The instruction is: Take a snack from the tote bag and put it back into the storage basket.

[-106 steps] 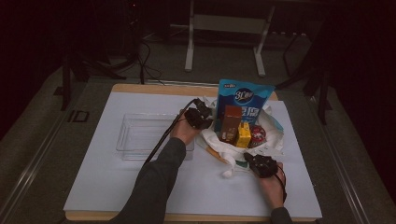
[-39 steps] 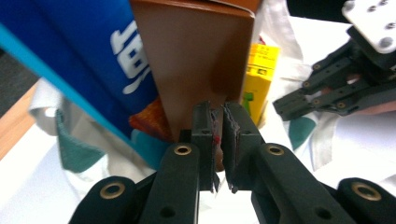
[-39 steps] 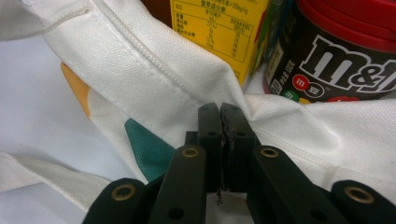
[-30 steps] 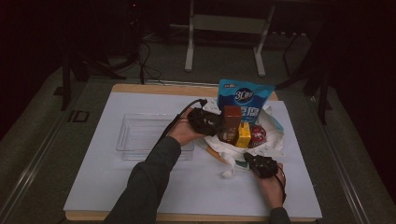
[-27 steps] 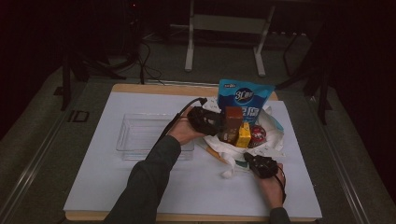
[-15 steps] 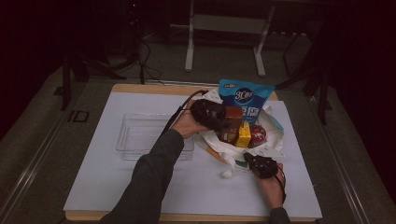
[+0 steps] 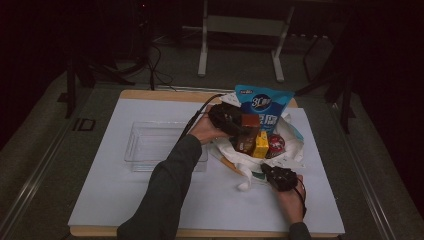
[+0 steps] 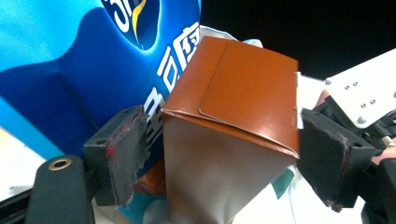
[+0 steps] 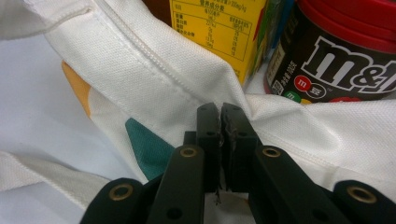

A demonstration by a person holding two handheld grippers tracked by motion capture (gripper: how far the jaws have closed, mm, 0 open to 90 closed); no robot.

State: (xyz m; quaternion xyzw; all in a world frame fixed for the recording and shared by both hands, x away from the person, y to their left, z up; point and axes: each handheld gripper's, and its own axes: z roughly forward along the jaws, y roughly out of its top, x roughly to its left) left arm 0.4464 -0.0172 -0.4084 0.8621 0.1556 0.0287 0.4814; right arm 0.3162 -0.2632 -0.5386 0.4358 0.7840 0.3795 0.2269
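Note:
A white cloth bag [image 7: 292, 150] lies on the table and holds a tall blue snack bag [image 7: 263, 102], a brown box [image 7: 248, 132], a yellow box [image 7: 260, 145] and a red-lidded candy jar [image 7: 275, 145]. My left gripper [image 7: 239, 125] is at the brown box [image 8: 233, 107]. Its jaws have just been opening and stand wide on either side of the box top without pressing it. My right gripper [image 9: 220, 123] is shut on the bag's front rim [image 9: 154, 79], just below the yellow box [image 9: 219, 28] and the jar [image 9: 341, 56].
A clear plastic tray [image 7: 150, 145] stands to the left of the bag on the white table cover [image 7: 125, 200]. The bag's handle strap [image 7: 245, 175] trails toward the front. The blue bag [image 8: 70, 56] stands right behind the brown box.
The left hand has slid right from the bag's left edge to the brown box, and its jaws now stand wider. The right hand has kept still on the rim.

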